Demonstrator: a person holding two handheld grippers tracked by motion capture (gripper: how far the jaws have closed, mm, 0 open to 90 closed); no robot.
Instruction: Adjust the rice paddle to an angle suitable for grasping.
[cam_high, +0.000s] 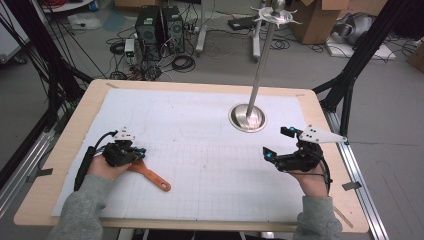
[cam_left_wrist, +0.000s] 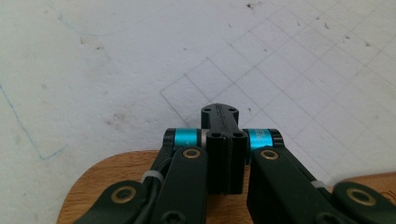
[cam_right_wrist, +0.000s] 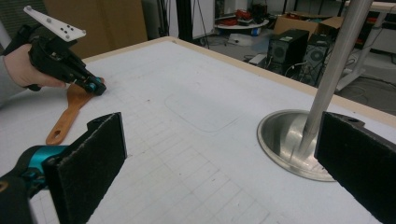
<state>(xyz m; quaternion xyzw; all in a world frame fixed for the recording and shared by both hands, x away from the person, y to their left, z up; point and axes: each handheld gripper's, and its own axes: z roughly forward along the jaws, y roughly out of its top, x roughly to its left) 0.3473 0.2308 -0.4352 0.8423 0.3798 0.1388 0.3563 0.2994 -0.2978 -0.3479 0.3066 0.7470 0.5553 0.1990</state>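
Over the bench (cam_high: 60, 150) in the high view, the left claw (cam_high: 141, 151) sits at the near left, its tip down on the broad end of an orange wooden spatula (cam_high: 152, 176) whose handle runs toward the near middle of the white gridded sheet (cam_high: 200, 150). The right claw (cam_high: 276, 141) is at the near right, jaws spread wide with nothing between them, aimed at the metal stand (cam_high: 248, 119), whose round base rests on the sheet beyond the middle, well apart from the spatula.

From the left gripper view, the left claw (cam_left_wrist: 223, 135) has its jaws pressed together over the rounded wooden blade of the spatula (cam_left_wrist: 112, 170), which lies flat on the sheet (cam_left_wrist: 116, 70); whether wood is pinched between the pads I cannot tell, since the closed tips hide it.

From the right gripper view, the right claw (cam_right_wrist: 219, 158) stands wide open and empty, its padded jaws framing the bare sheet (cam_right_wrist: 187, 154). The stand (cam_right_wrist: 285, 140) shows just inside the right-hand jaw. Farther off at upper left, the left claw (cam_right_wrist: 96, 87) presses on the blade of the spatula (cam_right_wrist: 65, 122).
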